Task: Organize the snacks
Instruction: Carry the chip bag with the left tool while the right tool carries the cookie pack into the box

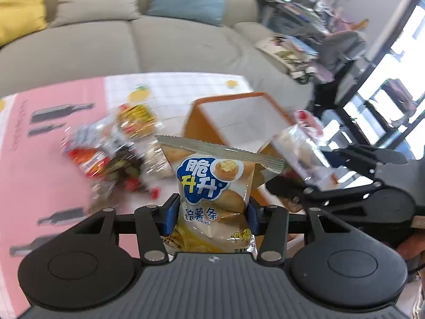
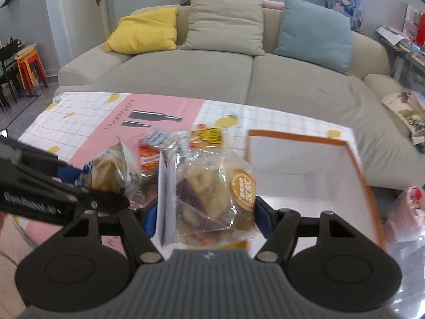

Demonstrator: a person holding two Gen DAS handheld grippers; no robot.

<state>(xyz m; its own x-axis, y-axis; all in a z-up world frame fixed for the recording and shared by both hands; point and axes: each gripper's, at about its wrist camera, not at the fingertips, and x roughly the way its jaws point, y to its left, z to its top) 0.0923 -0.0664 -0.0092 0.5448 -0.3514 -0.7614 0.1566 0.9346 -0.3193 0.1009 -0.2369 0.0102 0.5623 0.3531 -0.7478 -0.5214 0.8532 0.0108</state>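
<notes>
Two claws are in view, each carrying one snack packet above the table (image 2: pixel 79 111). The left claw (image 1: pixel 212 215) pinches a single yellow potato-stick bag (image 1: pixel 212 186) between its blue pads, the bag standing upright with its crimped silver top edge pointing away from the camera. The right claw (image 2: pixel 209 212) pinches one clear packet of mixed snacks (image 2: pixel 212 194) bearing a round orange sticker; a folded white card sits against the packet's left side. In the left wrist view the right claw appears at the far right with its clear packet just above the near corner of the box. One open box (image 2: pixel 356 159) with orange walls and a white inside stands on the right part of the table, just beyond the right claw. A loose heap of snack packets (image 1: pixel 111 148) lies on the table left of the box, too blurred to count, though red, yellow and clear wrappers show among them. The table carries a cloth patterned with pink panels, white grid squares, lemons and dark bottle shapes. Beyond it stands one beige sofa (image 2: pixel 186 79) with three cushions along its back: one yellow (image 2: pixel 143 32), one beige (image 2: pixel 225 26) and one blue (image 2: pixel 316 32). A cluttered shelf of books and papers stands at the far right.
</notes>
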